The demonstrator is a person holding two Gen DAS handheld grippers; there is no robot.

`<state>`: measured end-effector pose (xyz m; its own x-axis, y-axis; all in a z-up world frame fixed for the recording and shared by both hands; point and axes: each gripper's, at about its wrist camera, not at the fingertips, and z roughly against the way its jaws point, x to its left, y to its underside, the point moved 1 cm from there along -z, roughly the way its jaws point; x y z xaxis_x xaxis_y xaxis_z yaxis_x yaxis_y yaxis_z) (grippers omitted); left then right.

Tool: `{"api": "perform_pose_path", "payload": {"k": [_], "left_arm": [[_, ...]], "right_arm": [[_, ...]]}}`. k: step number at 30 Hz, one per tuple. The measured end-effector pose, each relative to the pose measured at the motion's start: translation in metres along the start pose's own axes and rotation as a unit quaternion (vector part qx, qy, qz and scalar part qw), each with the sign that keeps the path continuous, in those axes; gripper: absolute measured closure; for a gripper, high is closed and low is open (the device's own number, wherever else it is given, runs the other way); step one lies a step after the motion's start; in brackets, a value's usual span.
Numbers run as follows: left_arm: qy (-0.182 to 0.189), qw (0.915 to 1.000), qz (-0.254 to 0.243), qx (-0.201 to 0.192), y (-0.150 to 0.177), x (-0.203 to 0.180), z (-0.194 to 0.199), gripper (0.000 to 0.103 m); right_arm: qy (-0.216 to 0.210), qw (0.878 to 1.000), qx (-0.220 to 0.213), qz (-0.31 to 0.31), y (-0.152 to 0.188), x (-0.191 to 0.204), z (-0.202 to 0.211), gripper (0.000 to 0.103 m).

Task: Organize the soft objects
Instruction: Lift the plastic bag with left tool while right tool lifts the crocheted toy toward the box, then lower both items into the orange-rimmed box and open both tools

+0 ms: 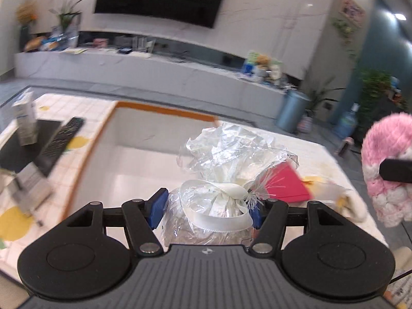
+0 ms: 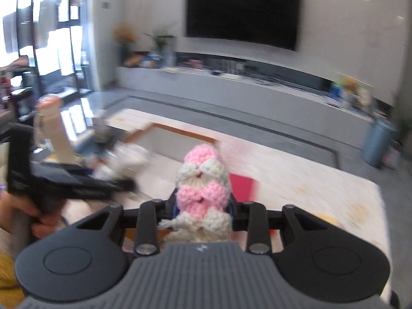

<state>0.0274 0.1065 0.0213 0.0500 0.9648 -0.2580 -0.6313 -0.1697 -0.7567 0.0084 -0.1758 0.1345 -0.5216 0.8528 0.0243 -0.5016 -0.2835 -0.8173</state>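
My left gripper (image 1: 206,211) is shut on a clear cellophane bag (image 1: 221,180) tied with a white ribbon, held above a white tray with an orange rim (image 1: 154,108). My right gripper (image 2: 203,206) is shut on a pink and white crocheted toy (image 2: 203,188), held above the table near the tray (image 2: 180,128). The toy also shows at the right edge of the left wrist view (image 1: 386,170). The left gripper and the hand holding it show blurred at the left of the right wrist view (image 2: 77,182).
A red card (image 1: 285,182) lies on the tiled table right of the tray. A black remote (image 1: 59,144) and a small carton (image 1: 25,118) sit at the left. A TV wall and a long low bench are behind.
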Motion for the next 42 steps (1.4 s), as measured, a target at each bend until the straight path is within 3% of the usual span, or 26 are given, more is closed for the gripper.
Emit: {"api": "perform_pose_path", "payload": {"k": [5,8,13,17,24,28,33,38,42], "left_arm": [[-0.046,0.9968,0.059,0.027,0.001,0.034,-0.013,0.032],[-0.062,0.995,0.076,0.018,0.001,0.051,-0.011,0.032],[-0.09,0.9946,0.05,-0.016,-0.011,0.057,-0.011,0.032],[-0.129,0.9913,0.028,-0.006,-0.015,0.058,-0.023,0.03],[-0.15,0.9883,0.013,0.027,-0.007,0.065,-0.04,0.023],[-0.153,0.9882,0.001,0.008,-0.005,0.059,-0.032,0.017],[-0.122,0.9898,0.057,-0.046,-0.009,0.069,-0.009,0.007],[-0.174,0.9786,0.069,-0.086,-0.015,0.076,0.012,0.003],[-0.192,0.9742,0.096,-0.069,-0.021,0.09,0.015,0.002]], "right_arm": [[-0.061,0.998,0.004,-0.035,-0.013,0.034,-0.053,0.07],[-0.089,0.993,0.02,-0.077,-0.007,0.044,-0.089,0.07],[-0.107,0.987,0.046,-0.107,0.003,0.051,-0.139,0.071],[-0.091,0.986,0.05,-0.128,0.001,0.052,-0.168,0.071],[-0.09,0.986,0.078,-0.113,-0.001,0.054,-0.192,0.071],[-0.082,0.988,0.088,-0.093,-0.002,0.057,-0.201,0.071],[-0.075,0.99,0.084,-0.089,-0.003,0.054,-0.197,0.071],[-0.084,0.988,0.084,-0.095,-0.003,0.055,-0.194,0.071],[-0.107,0.985,0.094,-0.098,-0.007,0.066,-0.201,0.071]]}}
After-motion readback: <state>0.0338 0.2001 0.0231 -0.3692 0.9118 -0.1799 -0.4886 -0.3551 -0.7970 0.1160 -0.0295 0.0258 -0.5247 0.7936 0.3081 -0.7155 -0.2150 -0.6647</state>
